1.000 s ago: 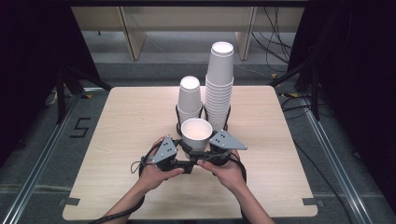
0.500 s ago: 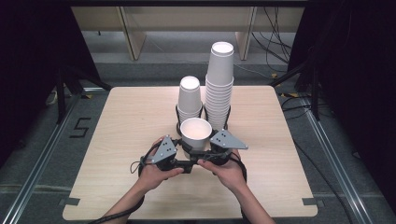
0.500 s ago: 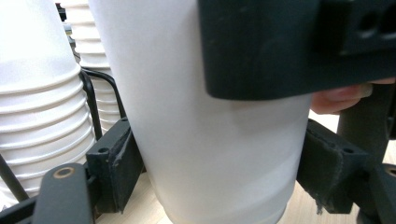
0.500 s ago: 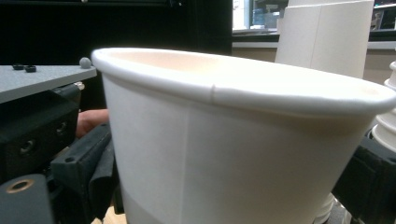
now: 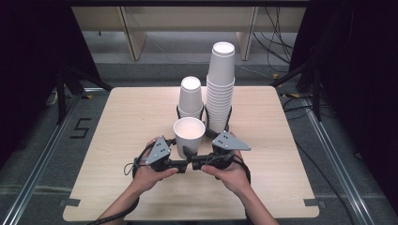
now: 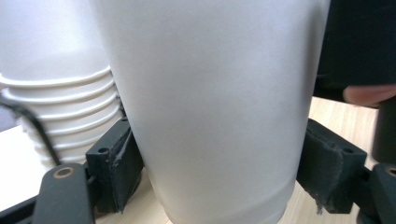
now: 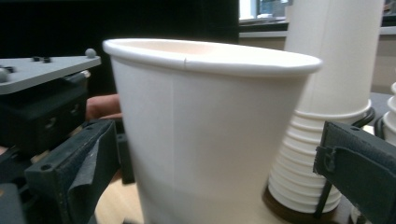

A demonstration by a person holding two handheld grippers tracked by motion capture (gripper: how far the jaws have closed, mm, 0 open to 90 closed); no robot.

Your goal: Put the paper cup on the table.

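The only writing I can read is a dark "5" (image 5: 80,127) marked on the grey floor left of the table (image 5: 117,140). The cups carry no print that I can make out.

I hold a single white paper cup (image 5: 188,136) upright, mouth up, at the near middle of the table, just in front of the two stacks. My left gripper (image 5: 176,164) has its jaws closed on the cup's lower wall; in the left gripper view both pads (image 6: 122,161) press against the cup (image 6: 215,107) from either side. My right gripper (image 5: 199,163) sits beside it at the cup's foot; its jaws have just been opening, and in the right gripper view they stand wide with the cup (image 7: 205,130) between them, gaps showing on both sides, so the pads do not press.

Behind the cup stand two stacks of upturned white cups, each in a dark wire holder: a short stack (image 5: 191,97) on the left and a tall stack (image 5: 220,86) on the right, touching or nearly so. They block the way straight ahead. In the right gripper view the tall stack (image 7: 322,116) rises just beyond the cup.

Beyond the table are pale wooden furniture legs (image 5: 133,28) and loose cables (image 5: 277,42) on the floor.
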